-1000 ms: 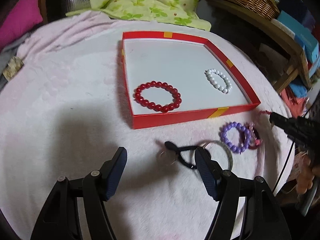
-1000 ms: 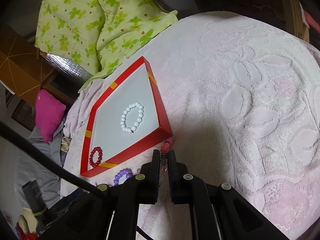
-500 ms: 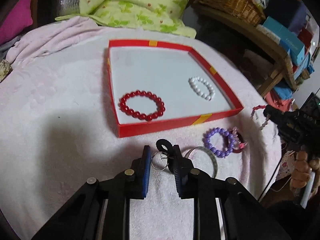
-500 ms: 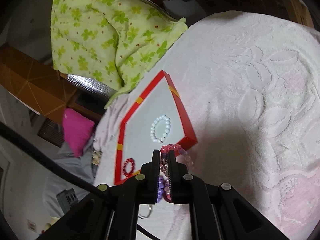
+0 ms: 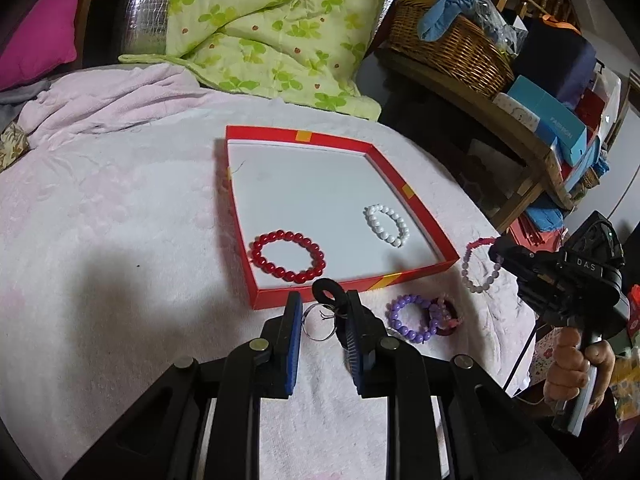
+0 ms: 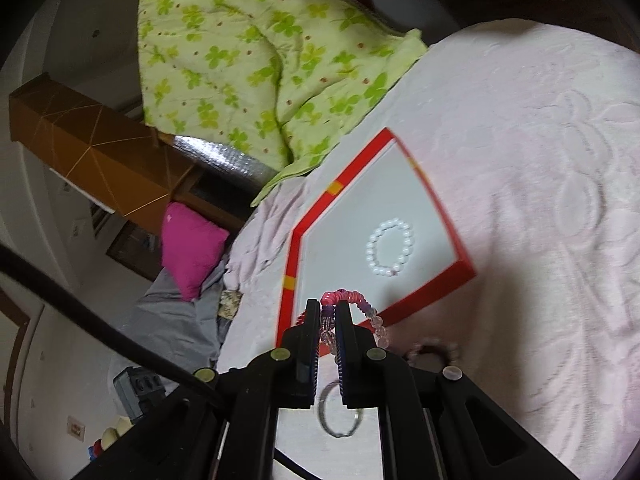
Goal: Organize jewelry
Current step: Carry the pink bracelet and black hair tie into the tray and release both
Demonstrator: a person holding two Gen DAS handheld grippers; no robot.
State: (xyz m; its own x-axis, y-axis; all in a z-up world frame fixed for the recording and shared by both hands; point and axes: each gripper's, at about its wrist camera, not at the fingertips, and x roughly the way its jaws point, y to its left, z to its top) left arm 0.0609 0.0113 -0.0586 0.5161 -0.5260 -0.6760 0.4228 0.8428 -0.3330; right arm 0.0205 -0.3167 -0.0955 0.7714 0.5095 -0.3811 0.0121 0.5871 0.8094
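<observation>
The pink-and-clear bracelet (image 6: 356, 308) hangs pinched in your right tongs (image 6: 328, 320) beside the red tray (image 5: 360, 280), ready for placing, while your left tongs (image 5: 320, 320) pinch the black hair tie (image 5: 332, 296) above the bed.

Left tool (image 5: 320, 308) nearly closed; right tool (image 6: 328, 316) clamped, hand-held (image 5: 580, 364).
</observation>
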